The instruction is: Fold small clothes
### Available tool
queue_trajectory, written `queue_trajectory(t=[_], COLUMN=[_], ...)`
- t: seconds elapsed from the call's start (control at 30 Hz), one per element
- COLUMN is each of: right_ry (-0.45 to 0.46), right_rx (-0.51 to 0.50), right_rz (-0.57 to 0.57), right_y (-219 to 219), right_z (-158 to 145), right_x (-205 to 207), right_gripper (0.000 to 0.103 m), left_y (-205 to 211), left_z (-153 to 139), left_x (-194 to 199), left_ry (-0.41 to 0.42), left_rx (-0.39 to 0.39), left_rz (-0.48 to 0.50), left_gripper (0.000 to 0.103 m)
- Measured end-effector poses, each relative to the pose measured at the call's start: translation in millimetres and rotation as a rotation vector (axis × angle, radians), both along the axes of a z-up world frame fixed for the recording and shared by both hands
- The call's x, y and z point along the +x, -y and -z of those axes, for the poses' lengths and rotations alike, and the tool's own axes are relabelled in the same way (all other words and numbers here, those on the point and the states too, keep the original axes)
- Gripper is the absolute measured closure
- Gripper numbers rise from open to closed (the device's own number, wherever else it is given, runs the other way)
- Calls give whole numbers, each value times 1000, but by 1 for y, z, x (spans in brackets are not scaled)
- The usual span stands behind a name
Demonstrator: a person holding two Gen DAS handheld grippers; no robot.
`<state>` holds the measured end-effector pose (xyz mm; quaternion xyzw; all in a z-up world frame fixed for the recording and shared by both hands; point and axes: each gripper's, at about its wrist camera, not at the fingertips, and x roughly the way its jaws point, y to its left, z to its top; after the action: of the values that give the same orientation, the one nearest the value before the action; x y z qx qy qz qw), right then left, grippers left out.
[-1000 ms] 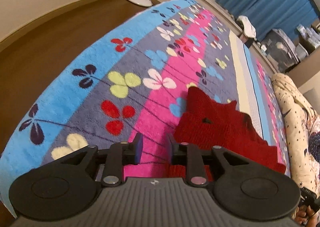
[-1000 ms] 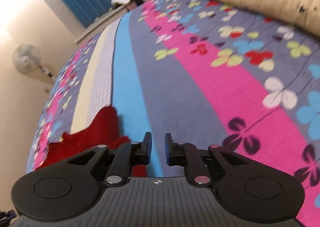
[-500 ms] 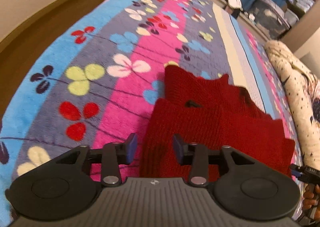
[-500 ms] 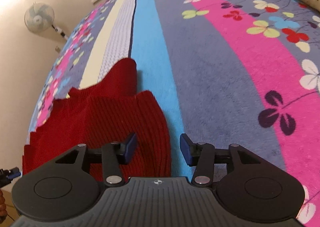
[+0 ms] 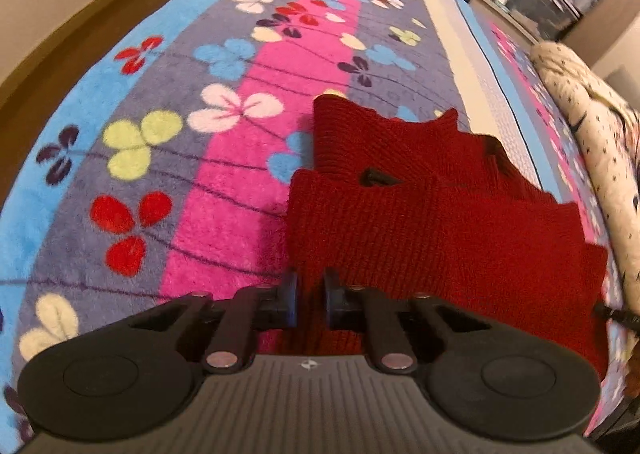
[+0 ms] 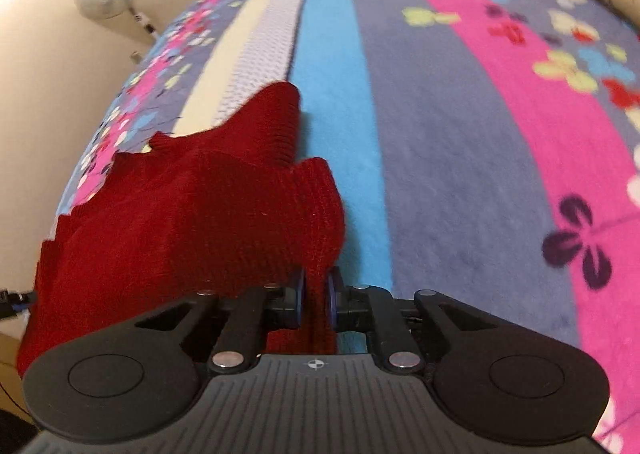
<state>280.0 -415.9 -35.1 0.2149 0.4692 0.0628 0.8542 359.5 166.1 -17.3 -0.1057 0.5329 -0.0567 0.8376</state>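
Now hand-held grippers (image 5: 308, 296) (image 6: 316, 300) (both) on sweater (image 5: 420, 221) (image 6: 192, 221)

The red garment (image 5: 432, 221) is a ribbed, matt knit lying on a fluffy, deep-pile flowered rug (image 5: 224, 189), beside which the floor (image 5: 60, 45) looks like smooth brown wood, while the gripper bodies look like matt black plastic with shiny metal pins.

knit garment (image 5: 432, 221): dark red, ribbed | rug (image 5: 224, 181): blue, grey, pink stripes, clover flowers | quilt (image 5: 600, 141): cream, dark specks
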Motion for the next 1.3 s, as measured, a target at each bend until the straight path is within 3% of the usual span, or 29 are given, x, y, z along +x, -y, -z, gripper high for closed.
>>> queue_trajectory(t=[0.1,0.27,0.43,0.7,0.9,1.1,1.17,1.2,1.27,1.3], right_ry=[85,258,443,570,563,622,614,568,321,206], right_rx=[1,29,-12,-81,-113,-151,-177,-195,-233,-257], right_rz=[8,55,83,149,157,179,190,186,146,119], right_y=[2,11,7,-1,-12,-25,-28,-30,-32,-34], right_z=[-15,-44,-71,-85,-77,-79,-75,-67,-29,-10], right_x=[-6,-18,-23,-15,7,17,24,32,61,72], right_gripper=[92,93,93,93,93,93,93,93,93,93], left_y=[5,-2,8,18,16,11,10,11,15,17], left_z=[-12,-41,-70,-79,-58,-55,-39,-22,13,23], left_x=[-5,-15,-21,-9,15,23,34,44,59,61], left_ry=[71,233,439,546,495,544,486,394,212,176], left_rx=[62,42,105,167,193,181,188,208,247,256], left_rz=[32,-15,-40,-80,-77,-118,-110,-90,-44,-25], left_gripper=[91,92,92,92,92,92,92,92,91,91])
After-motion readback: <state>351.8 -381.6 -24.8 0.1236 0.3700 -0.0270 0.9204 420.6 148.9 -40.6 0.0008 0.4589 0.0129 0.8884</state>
